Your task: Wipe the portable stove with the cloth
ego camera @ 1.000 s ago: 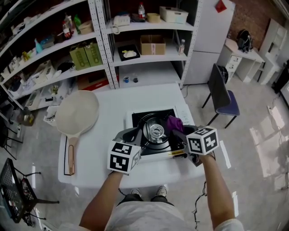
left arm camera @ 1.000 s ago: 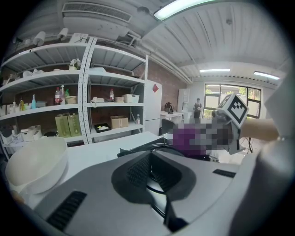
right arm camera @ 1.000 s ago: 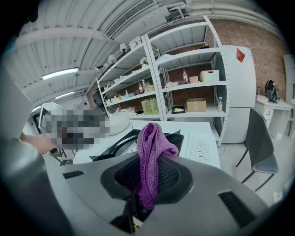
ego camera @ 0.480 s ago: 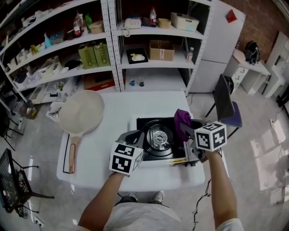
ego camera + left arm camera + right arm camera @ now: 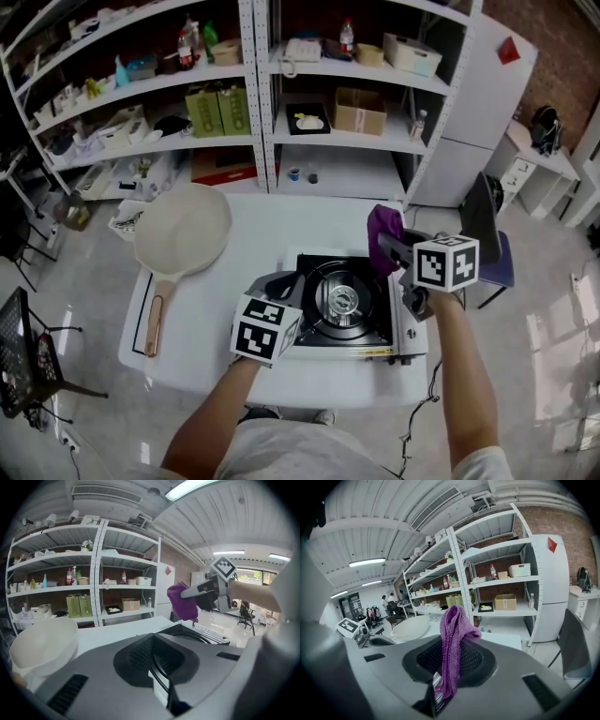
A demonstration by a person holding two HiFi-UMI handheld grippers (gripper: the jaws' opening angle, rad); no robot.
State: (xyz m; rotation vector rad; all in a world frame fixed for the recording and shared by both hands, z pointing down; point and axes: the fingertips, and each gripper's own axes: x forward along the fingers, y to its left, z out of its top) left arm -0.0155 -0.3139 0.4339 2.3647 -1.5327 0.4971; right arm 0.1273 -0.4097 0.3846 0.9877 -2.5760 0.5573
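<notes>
The black and silver portable stove (image 5: 319,336) sits on the white table (image 5: 281,220), its round burner (image 5: 340,300) bare. My right gripper (image 5: 388,247) hangs above the stove's far right corner, shut on a purple knitted cloth (image 5: 383,226) that droops from its jaws (image 5: 454,634). In the left gripper view the cloth (image 5: 183,603) hangs in the air clear of the stove (image 5: 199,632). My left gripper (image 5: 279,285) rests at the stove's near left side, jaws together with nothing between them.
A cream frying pan (image 5: 183,231) with a wooden handle (image 5: 154,323) lies at the table's left. Metal shelves (image 5: 253,103) stacked with boxes and bottles stand behind the table. A dark chair (image 5: 487,234) stands to the right. People stand far off (image 5: 389,603).
My right gripper has lifted the purple cloth off the burner and carried it up and to the far right. The left gripper has stayed by the stove's left side.
</notes>
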